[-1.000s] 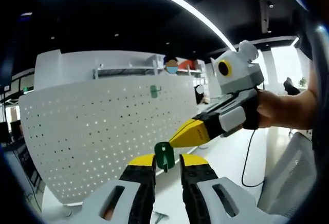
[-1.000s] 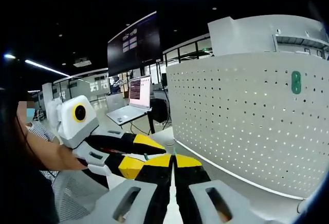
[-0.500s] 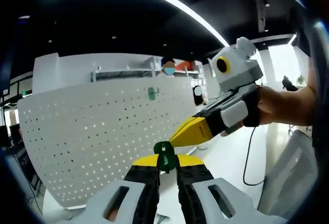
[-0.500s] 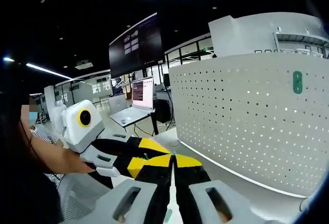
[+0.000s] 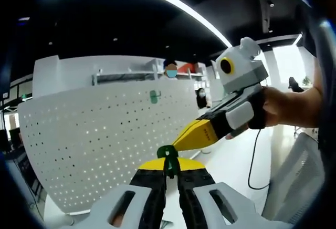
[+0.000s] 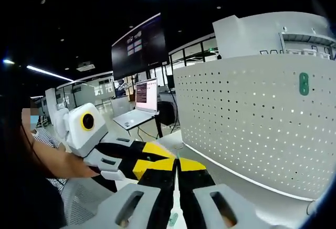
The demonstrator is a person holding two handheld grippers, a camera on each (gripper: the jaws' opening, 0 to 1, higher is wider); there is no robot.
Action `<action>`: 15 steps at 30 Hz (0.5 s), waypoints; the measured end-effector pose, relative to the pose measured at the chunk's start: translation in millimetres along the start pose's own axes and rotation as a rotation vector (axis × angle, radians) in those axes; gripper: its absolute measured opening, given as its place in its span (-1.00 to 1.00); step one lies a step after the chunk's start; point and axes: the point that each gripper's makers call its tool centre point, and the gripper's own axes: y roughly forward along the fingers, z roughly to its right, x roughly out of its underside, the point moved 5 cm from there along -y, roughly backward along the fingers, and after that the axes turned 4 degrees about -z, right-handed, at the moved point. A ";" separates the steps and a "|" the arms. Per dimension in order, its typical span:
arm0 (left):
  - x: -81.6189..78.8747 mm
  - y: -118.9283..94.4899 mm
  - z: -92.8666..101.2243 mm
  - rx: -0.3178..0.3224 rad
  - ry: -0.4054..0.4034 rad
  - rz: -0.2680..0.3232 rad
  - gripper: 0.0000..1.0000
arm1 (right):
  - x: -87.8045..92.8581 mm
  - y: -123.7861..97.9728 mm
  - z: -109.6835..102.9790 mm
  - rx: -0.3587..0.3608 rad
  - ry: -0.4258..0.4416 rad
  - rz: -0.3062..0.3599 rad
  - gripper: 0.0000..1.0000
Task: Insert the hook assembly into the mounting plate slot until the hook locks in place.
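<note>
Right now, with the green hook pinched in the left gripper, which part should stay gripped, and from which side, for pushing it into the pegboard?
Keep the grip low on the green hook, coming from behind, opposite the white pegboard. The left gripper already pinches its lower part, leaving the upper end clear and facing the holes. The right gripper sits close beside it, apparently shut.

Your left gripper point(image 5: 169, 167) pinches the green hook point(image 5: 168, 158) before the white pegboard point(image 5: 105, 145); your right gripper point(image 5: 181, 139) hovers just beside that hook, jaws together.
</note>
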 end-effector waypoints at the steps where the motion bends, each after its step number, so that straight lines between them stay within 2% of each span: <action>1: 0.0 0.0 -0.1 0.000 -0.001 0.001 -0.86 | 0.0 0.0 -0.1 0.000 0.000 0.000 -1.00; 15: 0.5 0.7 -4.0 -0.005 -0.016 0.007 -0.91 | -0.8 1.0 0.7 0.001 0.012 0.007 -1.00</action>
